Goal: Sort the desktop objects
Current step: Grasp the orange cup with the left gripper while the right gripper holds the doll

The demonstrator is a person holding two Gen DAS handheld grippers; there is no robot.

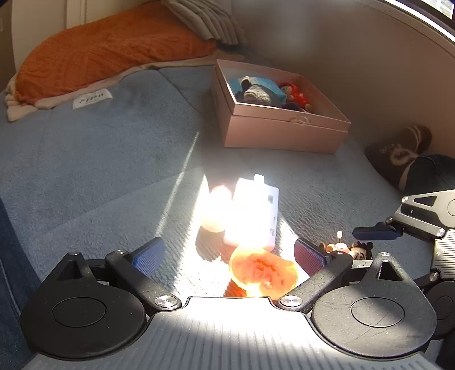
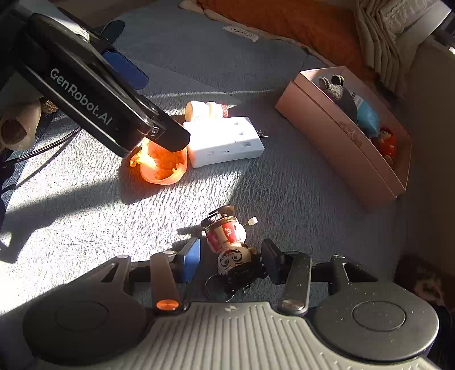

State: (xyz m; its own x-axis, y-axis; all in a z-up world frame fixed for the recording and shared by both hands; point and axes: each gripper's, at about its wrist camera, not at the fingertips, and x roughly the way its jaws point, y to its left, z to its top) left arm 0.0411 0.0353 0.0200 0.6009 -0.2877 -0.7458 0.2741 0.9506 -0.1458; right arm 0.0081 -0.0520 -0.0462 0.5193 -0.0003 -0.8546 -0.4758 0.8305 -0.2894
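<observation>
Glossy figurine [image 2: 231, 247] on nubby blue blanket [image 2: 85, 205].
My right tool [image 2: 230, 260] narrowly brackets it, contact unclear; left tool [image 1: 229, 256] wide over glare-washed orange cup [image 1: 263, 273].

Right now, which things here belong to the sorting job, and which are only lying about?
For the job:
- wind-up figure
- orange toy
- white adapter
- small bottle
- pink box

Lying about:
- orange blanket
- grey cushion
- brown pouch

a bright sun patch [image 2: 71, 216] crosses the blue-grey blanket [image 1: 99, 148], orange cushion [image 1: 108, 48] behind.
</observation>
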